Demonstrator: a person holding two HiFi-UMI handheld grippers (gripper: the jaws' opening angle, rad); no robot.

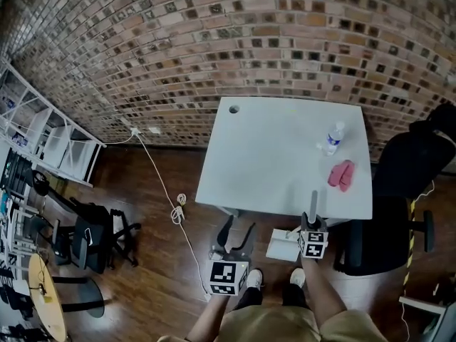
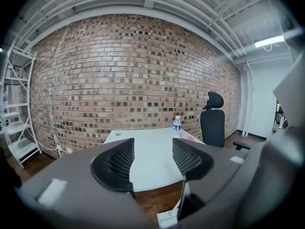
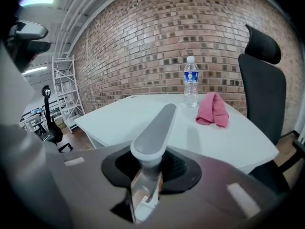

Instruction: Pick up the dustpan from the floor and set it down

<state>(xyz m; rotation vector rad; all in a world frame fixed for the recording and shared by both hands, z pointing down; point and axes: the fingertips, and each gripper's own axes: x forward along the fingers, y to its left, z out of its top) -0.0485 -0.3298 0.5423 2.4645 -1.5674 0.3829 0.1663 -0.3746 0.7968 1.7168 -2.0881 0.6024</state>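
Note:
The dustpan has a long grey handle [image 3: 155, 128] and a white pan [image 1: 283, 246]. My right gripper [image 3: 150, 163] is shut on the lower end of the handle, which sticks up and away between the pads toward the white table [image 3: 143, 113]. In the head view the right gripper [image 1: 312, 228] holds the dustpan just off the table's near edge, above the wooden floor. My left gripper [image 1: 236, 237] stands open beside it to the left, with nothing between its fingers [image 2: 119, 163]. A white corner of the dustpan [image 2: 169, 219] shows low in the left gripper view.
On the white table [image 1: 285, 155] stand a water bottle [image 1: 332, 138] and a pink cloth [image 1: 340, 174]. A black office chair [image 1: 399, 191] is at its right. A white cable [image 1: 174, 209] trails over the floor; another black chair [image 1: 92, 237] and a white shelf [image 1: 43, 134] stand at the left.

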